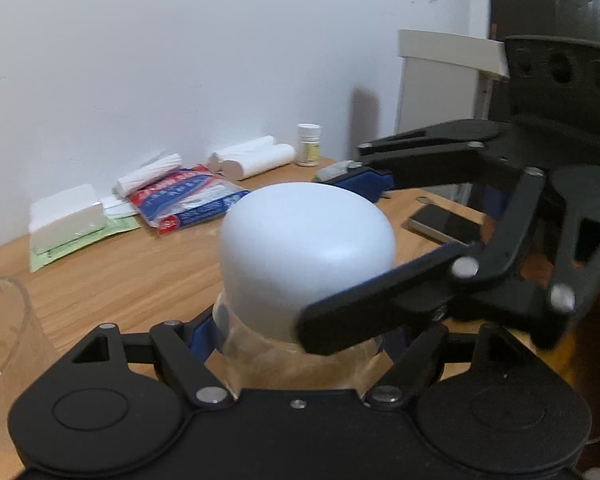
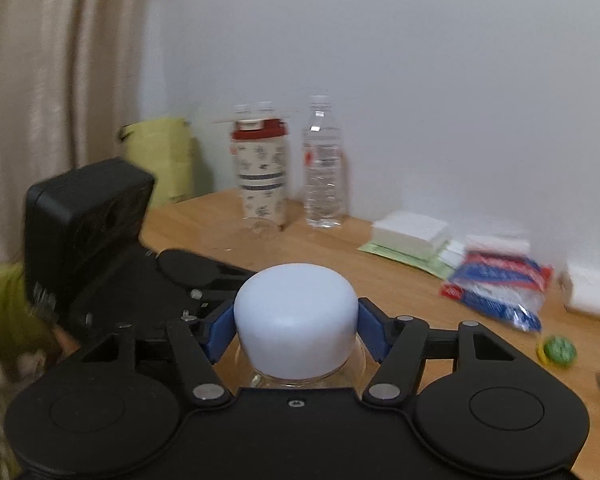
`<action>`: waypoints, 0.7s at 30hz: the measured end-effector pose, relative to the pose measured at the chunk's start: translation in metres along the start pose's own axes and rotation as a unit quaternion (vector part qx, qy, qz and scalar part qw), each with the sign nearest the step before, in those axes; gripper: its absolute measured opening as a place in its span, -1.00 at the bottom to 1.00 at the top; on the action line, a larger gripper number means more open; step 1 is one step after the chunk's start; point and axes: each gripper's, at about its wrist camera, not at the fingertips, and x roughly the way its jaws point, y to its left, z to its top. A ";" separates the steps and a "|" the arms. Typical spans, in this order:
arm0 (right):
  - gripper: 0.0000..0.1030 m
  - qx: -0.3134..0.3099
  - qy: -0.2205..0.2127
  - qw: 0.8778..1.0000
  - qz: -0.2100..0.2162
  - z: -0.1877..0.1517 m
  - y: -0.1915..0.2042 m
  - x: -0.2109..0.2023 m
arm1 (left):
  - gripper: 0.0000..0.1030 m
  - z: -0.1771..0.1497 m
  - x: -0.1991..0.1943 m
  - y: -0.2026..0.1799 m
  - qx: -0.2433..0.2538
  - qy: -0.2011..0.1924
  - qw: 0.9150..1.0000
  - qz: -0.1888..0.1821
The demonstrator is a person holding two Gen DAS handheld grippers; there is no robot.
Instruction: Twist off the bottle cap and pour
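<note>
The left gripper [image 1: 300,344] is clamping the clear bottle [image 1: 300,364] at its neck on the wooden table [image 1: 132,276] while the right gripper [image 2: 296,330] is squeezing its blue pads against the white cap [image 2: 296,320], which is sitting on, so unscrewing looks unfinished and pouring into the glass [image 1: 0,320] remains.

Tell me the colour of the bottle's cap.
Pale bluish white cap, clearest in the right wrist view.

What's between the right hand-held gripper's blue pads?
The bottle's rounded white cap, pinched between the blue pads in the right wrist view.
</note>
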 end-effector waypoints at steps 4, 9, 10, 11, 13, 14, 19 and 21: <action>0.34 -0.040 -0.003 0.997 0.062 -0.001 -0.014 -0.004 | 0.55 -0.001 0.000 0.003 0.012 0.001 1.000 -0.019; 0.34 -0.050 0.003 0.993 0.105 0.002 -0.025 -0.001 | 0.55 0.000 0.001 0.003 0.016 0.006 1.000 -0.020; 0.34 -0.053 0.005 0.993 0.108 0.002 -0.025 0.000 | 0.55 0.000 0.001 0.002 0.016 0.006 1.000 -0.019; 0.34 -0.053 0.006 0.992 0.110 0.003 -0.026 0.001 | 0.55 0.000 0.001 0.002 0.016 0.006 1.000 -0.017; 0.34 -0.054 0.007 0.992 0.111 0.004 -0.024 0.002 | 0.55 0.000 0.002 0.001 0.015 0.006 1.000 -0.012; 0.35 -0.054 0.007 0.993 0.109 0.003 -0.024 0.001 | 0.55 0.000 0.002 0.000 0.012 0.006 1.000 -0.008; 0.65 -0.034 -0.015 0.997 0.066 0.000 -0.010 -0.005 | 0.55 -0.002 0.001 -0.006 -0.004 -0.003 1.000 0.020; 0.67 -0.023 -0.032 0.999 0.020 -0.002 0.002 -0.008 | 0.55 -0.003 0.001 -0.008 -0.008 -0.008 1.000 0.029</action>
